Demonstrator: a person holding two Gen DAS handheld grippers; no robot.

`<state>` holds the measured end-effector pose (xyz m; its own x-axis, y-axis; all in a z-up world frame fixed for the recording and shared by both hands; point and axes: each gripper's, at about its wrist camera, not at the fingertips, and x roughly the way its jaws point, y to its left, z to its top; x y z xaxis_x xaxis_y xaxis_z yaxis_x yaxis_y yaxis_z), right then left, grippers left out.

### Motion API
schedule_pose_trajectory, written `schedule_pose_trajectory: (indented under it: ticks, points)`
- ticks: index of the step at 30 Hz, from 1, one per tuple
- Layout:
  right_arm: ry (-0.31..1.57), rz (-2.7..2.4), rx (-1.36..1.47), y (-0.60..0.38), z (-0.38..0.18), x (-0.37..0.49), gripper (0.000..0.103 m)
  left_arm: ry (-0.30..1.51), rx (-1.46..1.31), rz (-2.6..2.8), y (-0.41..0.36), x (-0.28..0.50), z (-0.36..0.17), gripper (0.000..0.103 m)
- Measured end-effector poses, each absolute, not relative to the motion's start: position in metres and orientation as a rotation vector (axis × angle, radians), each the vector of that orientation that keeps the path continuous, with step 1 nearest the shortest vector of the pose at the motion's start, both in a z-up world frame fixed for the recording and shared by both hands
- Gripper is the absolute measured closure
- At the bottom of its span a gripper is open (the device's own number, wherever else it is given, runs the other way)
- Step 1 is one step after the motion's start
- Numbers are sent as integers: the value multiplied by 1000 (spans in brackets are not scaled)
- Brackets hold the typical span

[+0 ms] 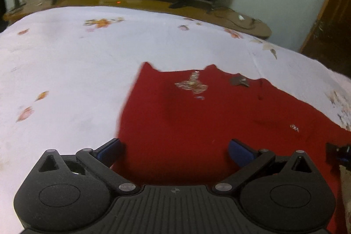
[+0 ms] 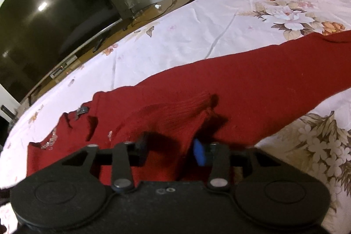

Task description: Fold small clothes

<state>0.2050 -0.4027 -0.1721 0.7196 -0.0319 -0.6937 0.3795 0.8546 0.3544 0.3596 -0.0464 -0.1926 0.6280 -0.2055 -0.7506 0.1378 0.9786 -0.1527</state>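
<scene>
item: red garment (image 2: 252, 84), spread mid-frame; right gripper (image 2: 169, 150) pinching a raised fold (pads partly hidden), left gripper (image 1: 175, 151) spread wide, empty; fold to be lifted evenly, without bunching.

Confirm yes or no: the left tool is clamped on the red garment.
No. In the left wrist view the left tool stands wide open above the red garment, its blue pads pressing on nothing.

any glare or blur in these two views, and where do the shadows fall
Left wrist view: soft blur throughout, dim warm light, bedsheet washed out. Right wrist view: lamp glare reflected in the dark TV screen, gripper shadow on the red garment, strong fisheye bending at the edges.
</scene>
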Motion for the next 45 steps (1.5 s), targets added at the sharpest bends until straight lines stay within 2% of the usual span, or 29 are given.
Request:
schedule_pose_trajectory:
  ticks: [1, 2, 5, 11, 17, 18, 21, 26, 33, 36, 37, 41, 42, 45]
  points:
    - [743, -236, 500, -401, -173, 207, 91, 874, -48, -192, -54, 365, -198, 0]
    - [747, -229, 501, -399, -173, 209, 92, 881, -18, -183, -58, 370, -205, 0]
    - [730, -197, 487, -392, -167, 212, 92, 850, 106, -47, -56, 377, -220, 0]
    - [668, -250, 416, -400, -156, 214, 93, 839, 18, 32, -20, 379, -222, 0]
    - [747, -339, 437, -422, -175, 206, 96, 815, -18, 81, -11, 368, -227, 0]
    - [743, -351, 421, -421, -174, 204, 95, 812, -18, 85, -11, 367, -228, 0]
    - [713, -391, 383, -422, -165, 196, 81, 825, -43, 99, -10, 369, -222, 0]
    - [610, -334, 376, -414, -141, 190, 81, 748, -53, 18, -25, 365, -194, 0]
    - [737, -151, 346, -370, -163, 236, 80, 801, 10, 36, -45, 409, -217, 0]
    - [766, -186, 281, -374, -178, 251, 86, 820, -56, 95, -23, 417, -230, 0]
    - [763, -200, 263, -380, -181, 254, 93, 820, -69, 110, -19, 417, -230, 0]
    - [749, -245, 328, -401, -180, 258, 94, 826, -70, 148, -20, 412, -225, 0]
    - [756, -246, 341, -402, -179, 255, 91, 815, -63, 142, -25, 406, -221, 0]
    - [727, -213, 363, -394, -165, 234, 74, 785, -10, 59, -44, 389, -209, 0]
